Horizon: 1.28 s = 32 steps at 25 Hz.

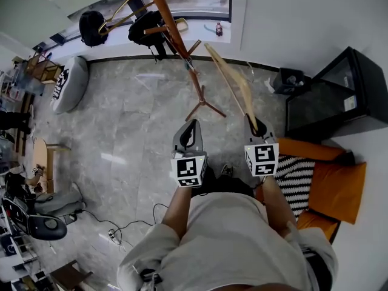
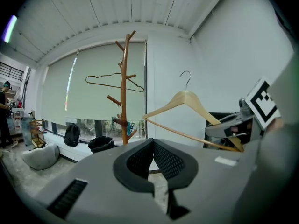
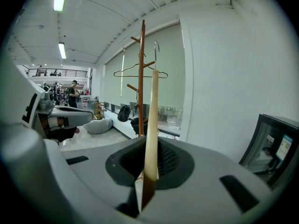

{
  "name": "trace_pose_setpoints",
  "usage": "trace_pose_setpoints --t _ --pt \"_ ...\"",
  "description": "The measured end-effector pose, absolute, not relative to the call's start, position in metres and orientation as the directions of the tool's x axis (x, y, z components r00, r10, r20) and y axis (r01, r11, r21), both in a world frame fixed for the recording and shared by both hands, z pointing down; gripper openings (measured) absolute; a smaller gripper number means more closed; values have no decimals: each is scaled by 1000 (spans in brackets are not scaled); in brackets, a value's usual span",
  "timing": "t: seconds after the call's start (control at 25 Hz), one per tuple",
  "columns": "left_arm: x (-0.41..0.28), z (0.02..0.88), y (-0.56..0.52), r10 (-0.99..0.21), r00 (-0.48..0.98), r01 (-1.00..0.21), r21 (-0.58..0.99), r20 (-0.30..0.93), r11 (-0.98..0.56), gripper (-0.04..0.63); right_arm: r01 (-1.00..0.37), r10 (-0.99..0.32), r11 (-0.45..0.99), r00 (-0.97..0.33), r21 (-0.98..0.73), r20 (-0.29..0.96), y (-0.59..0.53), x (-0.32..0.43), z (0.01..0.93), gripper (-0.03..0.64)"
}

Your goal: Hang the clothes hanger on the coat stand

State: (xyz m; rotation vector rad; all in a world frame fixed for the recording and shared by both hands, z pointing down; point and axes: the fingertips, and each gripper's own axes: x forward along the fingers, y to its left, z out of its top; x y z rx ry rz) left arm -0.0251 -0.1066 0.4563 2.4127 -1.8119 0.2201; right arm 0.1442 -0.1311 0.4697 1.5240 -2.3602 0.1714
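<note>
A wooden coat stand (image 1: 182, 47) rises from the stone floor ahead of me, by the window. A thin wire hanger (image 2: 112, 84) hangs on one of its pegs. My right gripper (image 1: 252, 125) is shut on one end of a pale wooden clothes hanger (image 1: 230, 80), which slants up toward the stand, its metal hook (image 2: 186, 78) uppermost and apart from the pegs. In the right gripper view the wooden hanger (image 3: 152, 120) stands edge-on between the jaws, just right of the stand (image 3: 141, 78). My left gripper (image 1: 193, 126) is shut and holds nothing, level with the right one.
A black cabinet (image 1: 339, 96) stands at the right wall. An orange seat (image 1: 342, 190) with a striped cushion (image 1: 297, 174) is beside me. A grey beanbag (image 1: 70, 83) and two black bags (image 1: 92, 28) lie by the window. Cables (image 1: 121, 226) trail over the floor at left.
</note>
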Motion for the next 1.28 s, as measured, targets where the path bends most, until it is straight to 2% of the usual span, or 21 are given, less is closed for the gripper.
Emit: trace_pose_setpoints --t 0.28,0.72,0.96,1.08,1.28 --pt "-32 470 -132 -938 284 -957 -3 201 -290 9 -878 -832 473 -417 77 368 -151 140 480 20" --pt "-39 497 -183 -914 294 -947 -47 279 -318 9 -759 -668 645 -500 93 552 -179 163 520 20" --pt "-46 521 -206 -891 292 -899 -219 348 -381 9 -653 -543 755 -580 52 607 -176 173 532 20" --pt "-42 532 -213 -876 293 -830 -352 383 -432 9 -575 -442 818 -601 24 666 -170 169 547 20" --pt "-42 560 -223 -853 255 -694 -528 455 -489 25 -496 -351 868 -649 -25 675 -175 139 564 20"
